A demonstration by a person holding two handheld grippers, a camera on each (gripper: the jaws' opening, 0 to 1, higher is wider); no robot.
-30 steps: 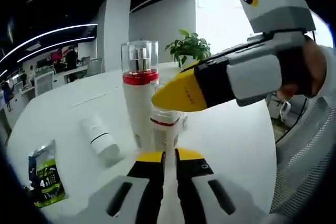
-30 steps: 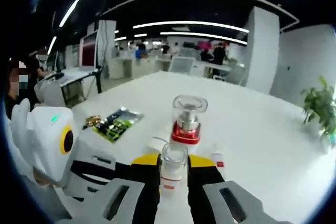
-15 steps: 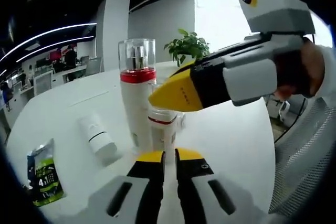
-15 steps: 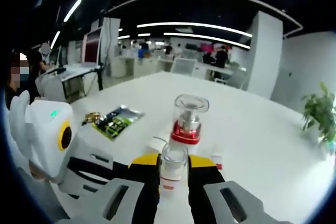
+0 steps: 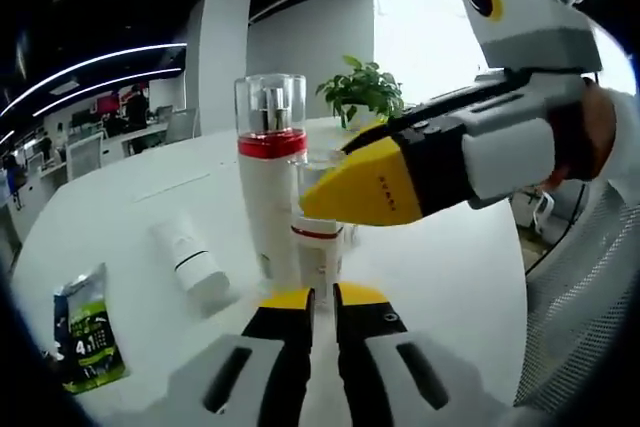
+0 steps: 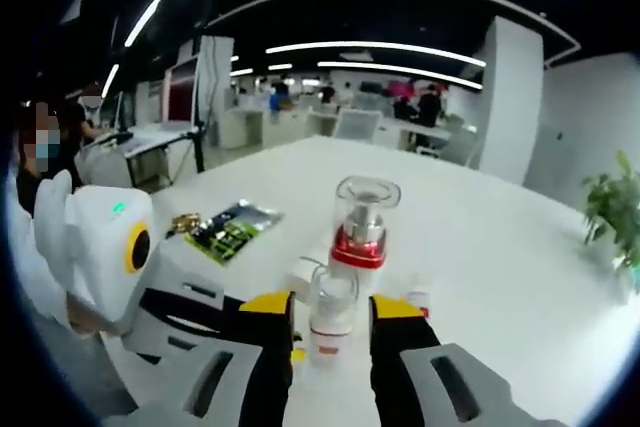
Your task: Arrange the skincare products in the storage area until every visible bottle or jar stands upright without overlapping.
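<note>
A tall white bottle (image 5: 268,172) with a red band and clear cap stands upright on the white table (image 5: 440,257). Right beside it stands a small clear-capped bottle (image 5: 318,242) with a red band. My right gripper (image 6: 332,309) is open, its jaws apart on either side of that small bottle (image 6: 330,312) without touching it. One yellow fingertip (image 5: 375,185) of the right gripper crosses in front of the small bottle. Another white bottle (image 5: 190,259) lies on its side to the left. My left gripper (image 5: 312,297) is shut on nothing, low before the bottles.
A green sachet (image 5: 85,342) lies at the near left of the table, and it also appears as a flat packet (image 6: 228,230). A small red-labelled tube (image 6: 418,299) sits beside the tall bottle (image 6: 362,227). A potted plant (image 5: 360,92) stands at the far edge.
The right gripper's jaws have spread apart and let go of the small bottle, which now stands by itself beside the tall one. The left gripper stays shut and still.
</note>
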